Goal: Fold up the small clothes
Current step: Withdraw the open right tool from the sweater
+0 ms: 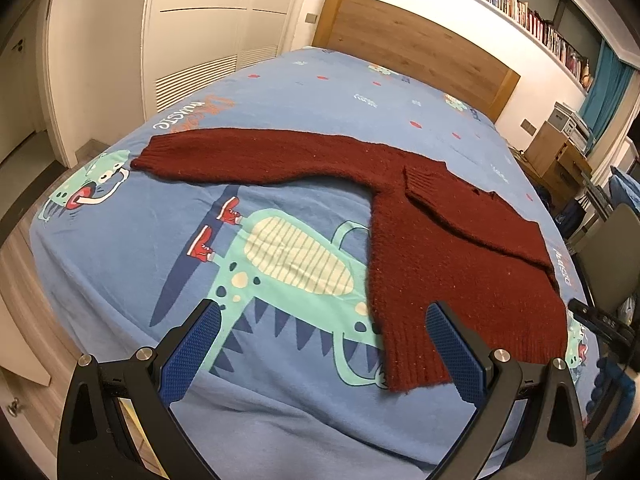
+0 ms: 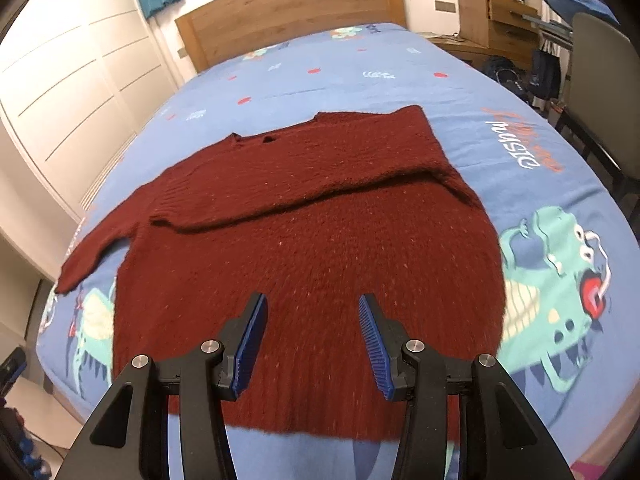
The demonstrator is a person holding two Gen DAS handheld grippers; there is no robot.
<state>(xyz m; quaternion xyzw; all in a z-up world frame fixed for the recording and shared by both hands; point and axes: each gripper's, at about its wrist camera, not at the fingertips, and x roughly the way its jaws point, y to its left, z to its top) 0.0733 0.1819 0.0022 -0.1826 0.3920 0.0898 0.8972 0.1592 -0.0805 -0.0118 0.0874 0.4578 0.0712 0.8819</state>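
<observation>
Sweater [image 2: 304, 240] flat on bed [image 2: 520, 92], one sleeve [image 2: 300, 184] folded across chest, other sleeve [image 1: 256, 152] stretched out; left gripper [image 1: 324, 336] spread wide, right gripper [image 2: 312, 332] half open, both empty; next, pinch cuff, fold inward, smooth flat.

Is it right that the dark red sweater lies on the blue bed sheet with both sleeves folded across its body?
Not quite. Only one sleeve is folded across the sweater. The other sleeve lies stretched out flat on the bed sheet, as the left wrist view shows. The rest is right.
</observation>
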